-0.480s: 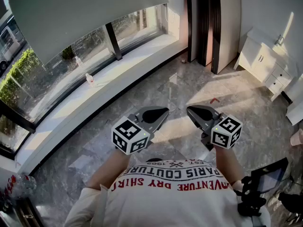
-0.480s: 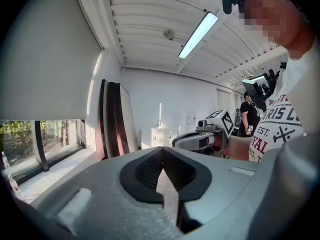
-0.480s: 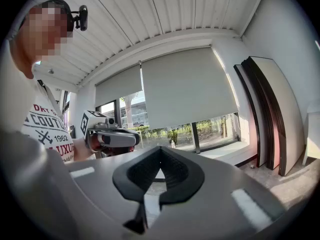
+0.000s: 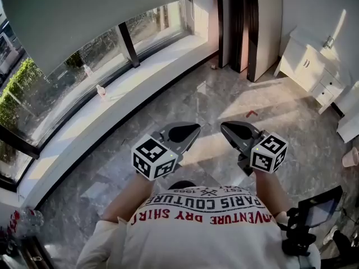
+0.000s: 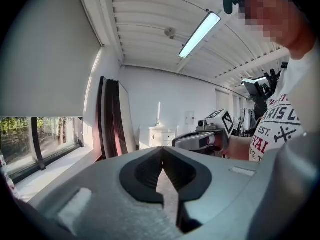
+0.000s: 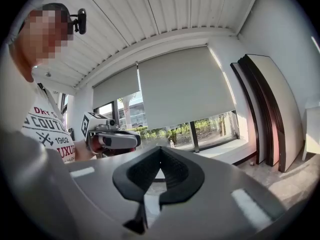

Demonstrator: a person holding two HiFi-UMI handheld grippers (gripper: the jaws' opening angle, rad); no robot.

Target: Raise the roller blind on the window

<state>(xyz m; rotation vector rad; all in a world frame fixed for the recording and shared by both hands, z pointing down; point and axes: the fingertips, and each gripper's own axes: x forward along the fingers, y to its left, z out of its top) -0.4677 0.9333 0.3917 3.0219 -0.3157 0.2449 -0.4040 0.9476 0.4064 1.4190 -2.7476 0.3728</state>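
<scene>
We hold the left tongs [image 4: 190, 131] and right tongs [image 4: 225, 129] side by side over the floor [image 4: 213, 94], both pressed together with nothing between them. The roller blind [image 4: 84, 15] hangs partway down the window [image 4: 47, 91], well apart from both.

Bare home room: marble floor [image 4: 185, 102], white cabinet [image 4: 305, 66], long window [image 4: 50, 91].

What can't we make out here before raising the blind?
- roller blind: no pull cord or chain shows in any view; the head view's top edge cuts it off.
- small item on the window sill: too small to identify in the head view.
</scene>
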